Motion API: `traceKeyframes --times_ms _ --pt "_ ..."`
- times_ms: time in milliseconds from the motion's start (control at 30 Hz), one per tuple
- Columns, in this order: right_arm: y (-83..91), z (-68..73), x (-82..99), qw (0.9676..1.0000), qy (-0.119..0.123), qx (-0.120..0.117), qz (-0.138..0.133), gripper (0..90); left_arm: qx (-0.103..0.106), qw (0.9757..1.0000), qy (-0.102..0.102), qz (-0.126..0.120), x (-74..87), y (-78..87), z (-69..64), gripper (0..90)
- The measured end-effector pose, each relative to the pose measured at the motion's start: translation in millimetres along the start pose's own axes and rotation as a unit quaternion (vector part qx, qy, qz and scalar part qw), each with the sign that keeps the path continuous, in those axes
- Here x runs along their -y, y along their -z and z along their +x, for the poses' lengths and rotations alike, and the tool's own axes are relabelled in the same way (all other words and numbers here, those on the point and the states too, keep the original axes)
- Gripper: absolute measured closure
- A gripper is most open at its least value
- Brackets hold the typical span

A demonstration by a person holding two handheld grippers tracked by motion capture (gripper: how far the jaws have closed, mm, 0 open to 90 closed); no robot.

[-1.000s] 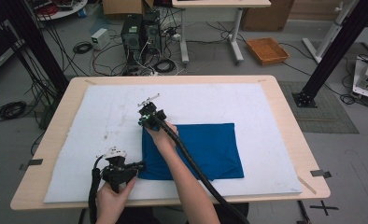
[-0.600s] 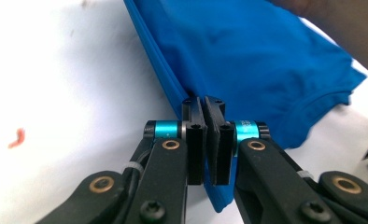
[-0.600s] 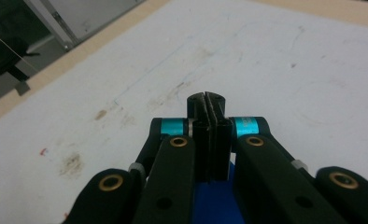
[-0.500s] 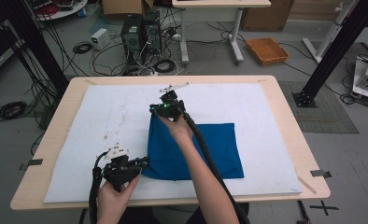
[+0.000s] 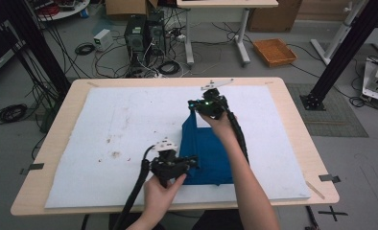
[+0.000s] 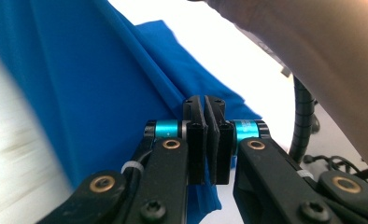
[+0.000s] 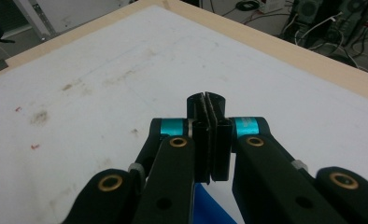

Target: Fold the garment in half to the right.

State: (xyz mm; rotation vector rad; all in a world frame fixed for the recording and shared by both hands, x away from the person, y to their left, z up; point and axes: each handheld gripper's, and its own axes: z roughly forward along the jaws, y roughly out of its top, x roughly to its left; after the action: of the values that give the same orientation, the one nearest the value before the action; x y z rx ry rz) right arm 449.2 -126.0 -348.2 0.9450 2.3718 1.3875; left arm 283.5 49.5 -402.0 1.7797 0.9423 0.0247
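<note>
Blue cloth (image 5: 207,154), mid-fold: 2 grippers, left (image 5: 189,164) and right (image 5: 193,106), both clamped on its edge; carry corners level, taut, and land them square.

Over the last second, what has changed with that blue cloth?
Both grippers, shut on the blue cloth, carried its left edge up and over to the right: the right gripper moved right and toward the table's far side, the left gripper right along the near edge. The white mat stayed put.
</note>
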Motion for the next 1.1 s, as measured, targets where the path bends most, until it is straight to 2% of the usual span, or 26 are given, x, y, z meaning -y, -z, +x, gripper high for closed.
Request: traceKeyframes --times_ms 200,333,500,633,800,1033,1067,1100 --pt "28.6 -29.9 21.2 0.9998 -0.007 0.016 0.006 89.9 0.009 0.9998 -0.01 0.016 -2.2 -38.9 -17.5 87.3" --pt "42.0 -44.6 33.5 0.9995 -0.008 0.028 0.014 89.8 0.014 0.9996 -0.012 0.02 -3.3 -60.0 -27.8 87.4" --pt "49.0 -60.3 46.0 0.9979 -0.003 0.048 0.044 89.9 0.016 0.9994 -0.008 0.031 -3.1 -87.2 -35.9 87.4" --pt "50.8 -65.2 50.0 0.996 0.01 0.064 0.062 89.9 0.019 0.9991 -0.005 0.037 -3.1 -105.3 -37.9 87.4" --pt "54.0 -69.5 55.8 0.9901 0.025 0.099 0.097 89.9 0.026 0.9987 -0.007 0.043 -2.4 -116.7 -42.7 87.4" --pt "59.6 -75.8 60.1 0.9874 0.023 0.113 0.108 89.9 0.033 0.9985 -0.009 0.042 -3.0 -121.0 -45.7 87.4" --pt "59.8 -76.3 60.7 0.9863 0.025 0.118 0.112 89.9 0.035 0.9985 -0.013 0.041 -2.9 -123.4 -46.1 87.4" --pt "59.0 -76.9 62.3 0.9834 0.029 0.131 0.121 89.9 0.036 0.9985 -0.015 0.04 -2.7 -124.4 -46.4 87.2"
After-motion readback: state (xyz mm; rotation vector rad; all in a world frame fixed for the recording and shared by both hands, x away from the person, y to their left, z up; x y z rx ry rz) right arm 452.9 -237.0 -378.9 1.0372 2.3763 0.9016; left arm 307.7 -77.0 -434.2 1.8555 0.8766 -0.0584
